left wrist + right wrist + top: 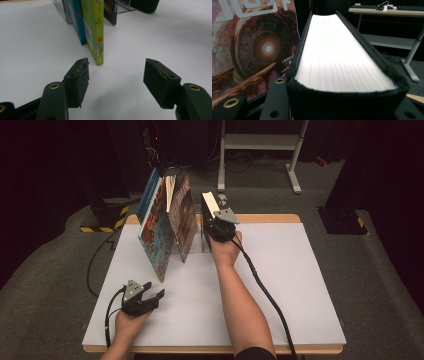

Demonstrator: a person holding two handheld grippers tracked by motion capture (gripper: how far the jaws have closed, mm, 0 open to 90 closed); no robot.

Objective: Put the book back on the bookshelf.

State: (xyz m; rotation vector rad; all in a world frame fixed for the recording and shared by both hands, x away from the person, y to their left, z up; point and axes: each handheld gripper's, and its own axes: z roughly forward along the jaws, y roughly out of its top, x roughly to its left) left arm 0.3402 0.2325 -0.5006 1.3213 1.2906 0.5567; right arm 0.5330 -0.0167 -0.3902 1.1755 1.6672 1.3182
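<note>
A thick black book (208, 204) stands upright at the back of the white table (290, 285), page edges up. My right gripper (214, 220) is shut on its upper end; in the right gripper view the black book (337, 57) sits between the jaws of my right gripper (342, 106). To its left lean a brown-covered book (183, 218) and a colourful blue-edged book (157, 231). My left gripper (154, 290) stands open near the front left, holding nothing. In the left gripper view my left gripper (116, 77) faces the spine of a green book (96, 30).
A clear bookend (123, 7) stands behind the row of books. A cable (265, 290) trails from the right gripper across the table's right half. Beyond the table stand a white desk frame (260, 142) and a base with yellow-black tape (102, 217).
</note>
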